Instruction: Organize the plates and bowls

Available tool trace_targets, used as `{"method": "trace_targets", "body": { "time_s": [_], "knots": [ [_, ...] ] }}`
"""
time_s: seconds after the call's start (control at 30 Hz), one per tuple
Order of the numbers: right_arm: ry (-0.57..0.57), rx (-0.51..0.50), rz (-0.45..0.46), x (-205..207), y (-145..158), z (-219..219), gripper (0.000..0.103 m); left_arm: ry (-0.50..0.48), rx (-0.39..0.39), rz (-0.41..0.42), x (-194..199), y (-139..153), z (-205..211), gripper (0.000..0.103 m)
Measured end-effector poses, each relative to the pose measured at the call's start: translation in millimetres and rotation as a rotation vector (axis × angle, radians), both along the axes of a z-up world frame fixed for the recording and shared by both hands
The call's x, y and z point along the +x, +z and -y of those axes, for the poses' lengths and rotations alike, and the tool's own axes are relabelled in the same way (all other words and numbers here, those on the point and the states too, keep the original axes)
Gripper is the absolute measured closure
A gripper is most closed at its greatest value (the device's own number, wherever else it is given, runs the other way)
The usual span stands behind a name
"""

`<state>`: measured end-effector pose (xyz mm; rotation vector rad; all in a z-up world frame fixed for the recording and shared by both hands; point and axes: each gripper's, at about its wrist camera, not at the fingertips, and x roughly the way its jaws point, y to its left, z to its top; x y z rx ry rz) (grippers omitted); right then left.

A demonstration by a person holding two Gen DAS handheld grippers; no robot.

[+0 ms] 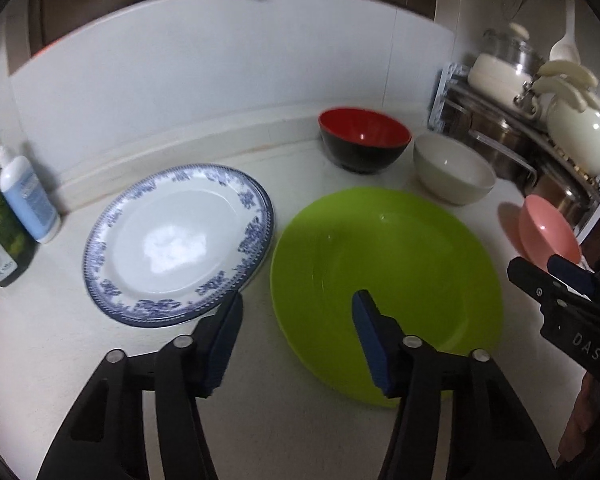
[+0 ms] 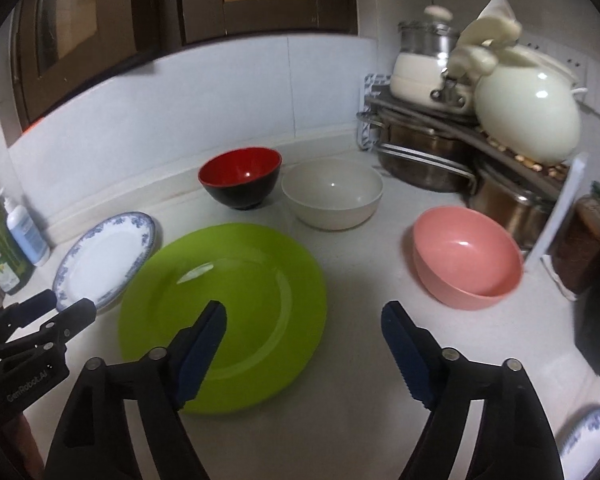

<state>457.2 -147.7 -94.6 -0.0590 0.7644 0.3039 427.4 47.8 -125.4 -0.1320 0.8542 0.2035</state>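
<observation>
Left wrist view shows the green plate [image 1: 388, 264] lying flat on the white worktop [image 1: 300, 432], just beside the blue-patterned plate [image 1: 178, 246] to its left, their rims close or perhaps touching; which cannot be told. Behind the green plate stand the red-and-black bowl [image 1: 364, 140] and the cream bowl [image 1: 454, 174], near each other, and the pink bowl [image 1: 548, 232] sits off to the right. The step in hand appears to be an approach to the plates. To do it well, bring one finger under the near rim and the other over it, keep the fingers tilted down toward the worktop, and close only once the rim sits fully between the pads; a flat plate offers little edge, so a shallow bite may slip. The left gripper [image 1: 298, 304] hovers over the gap between the two plates, fingers partly open, holding and touching nothing. The right gripper [image 2: 304, 312] hangs above the green plate's right edge, fingers fairly wide, also empty. Further out stand a soap bottle [image 1: 28, 200] at the left wall and a rack of pots [image 2: 440, 152] in the right corner.
</observation>
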Motion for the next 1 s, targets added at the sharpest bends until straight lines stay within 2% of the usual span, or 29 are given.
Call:
{"method": "trace_targets", "body": {
  "time_s": [0.13,0.43,0.6,0.7,0.93,1.0],
  "knots": [
    [0.015,0.001,-0.053,23.0,-17.1,-5.3,0.035,-0.013,-0.011,-0.042,16.4,-15.2,-2.5,0.063],
    [0.045,0.015,-0.152,56.6,-49.1,-13.1,0.047,-0.030,-0.038,-0.074,33.7,-32.1,-4.9,0.074],
    [0.051,0.017,-0.161,63.1,-55.8,-14.2,0.051,-0.022,-0.030,-0.080,39.7,-30.5,-6.7,0.075],
    [0.048,0.022,-0.179,69.5,-60.0,-14.3,0.055,-0.015,0.019,-0.085,37.4,-28.0,-5.8,0.075],
    [0.056,0.022,-0.192,74.4,-65.3,-16.3,0.055,-0.010,0.025,-0.114,37.5,-30.9,-8.6,0.075],
    [0.056,0.022,-0.197,74.9,-66.4,-16.1,0.055,-0.008,0.022,-0.116,37.9,-31.7,-8.4,0.071]
  ]
}}
